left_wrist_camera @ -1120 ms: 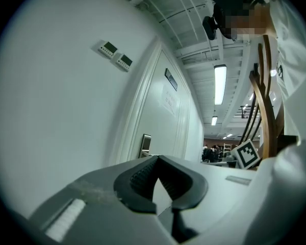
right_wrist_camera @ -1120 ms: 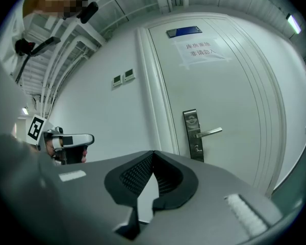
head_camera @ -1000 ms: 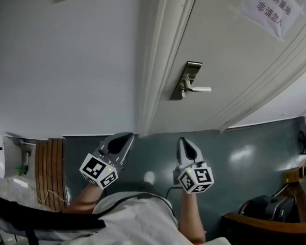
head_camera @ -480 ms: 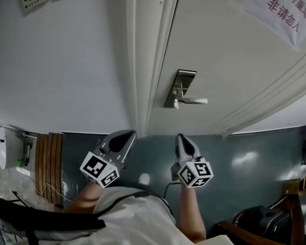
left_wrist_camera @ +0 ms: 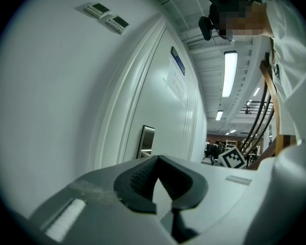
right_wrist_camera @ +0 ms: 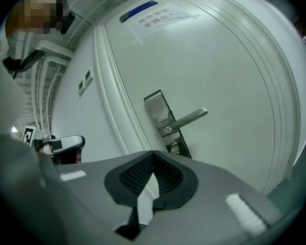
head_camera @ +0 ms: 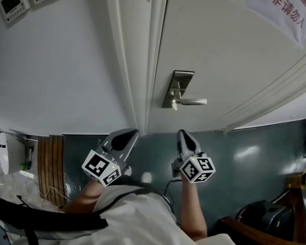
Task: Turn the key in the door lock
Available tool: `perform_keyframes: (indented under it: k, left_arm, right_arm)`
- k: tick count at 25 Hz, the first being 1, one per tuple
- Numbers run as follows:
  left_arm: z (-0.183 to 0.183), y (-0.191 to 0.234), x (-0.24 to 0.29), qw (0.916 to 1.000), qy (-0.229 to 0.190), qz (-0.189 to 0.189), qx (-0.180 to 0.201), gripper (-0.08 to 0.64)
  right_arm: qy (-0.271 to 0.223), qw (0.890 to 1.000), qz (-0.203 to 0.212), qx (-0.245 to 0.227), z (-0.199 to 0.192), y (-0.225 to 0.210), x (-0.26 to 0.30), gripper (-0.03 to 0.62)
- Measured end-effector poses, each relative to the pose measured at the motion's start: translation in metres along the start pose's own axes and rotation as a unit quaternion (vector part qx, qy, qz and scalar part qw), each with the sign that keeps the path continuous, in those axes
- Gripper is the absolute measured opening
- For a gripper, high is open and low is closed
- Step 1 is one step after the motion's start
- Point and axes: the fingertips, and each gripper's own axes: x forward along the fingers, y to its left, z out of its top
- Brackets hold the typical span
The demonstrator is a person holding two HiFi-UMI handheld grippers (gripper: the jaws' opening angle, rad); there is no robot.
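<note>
Tongs both pressed together and empty: my left tongs point(head_camera: 128, 135) and right tongs point(head_camera: 183, 135) hang below the silver metal lock plate point(head_camera: 177, 88) on the white door point(head_camera: 219, 45), well apart from its keyhole point(right_wrist_camera: 174, 148).

Grey left hand-held gripper point(head_camera: 129, 132) bears black-and-white marker cube point(head_camera: 103, 168).

Jaws together, empty, before white door point(left_wrist_camera: 160, 98)

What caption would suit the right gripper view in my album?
Shut, empty tongs face a white door, short of its lever handle and lock.
</note>
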Motion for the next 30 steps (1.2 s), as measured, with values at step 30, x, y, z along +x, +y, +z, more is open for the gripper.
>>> perform_keyframes:
  k: [30]
  left_arm:
    - [-0.006,0.034,0.005,0.9989,0.021,-0.041,0.0,0.006]
  right_arm:
    - [-0.13,0.888,0.081,0.433,-0.026,-0.07,0.113,0.207]
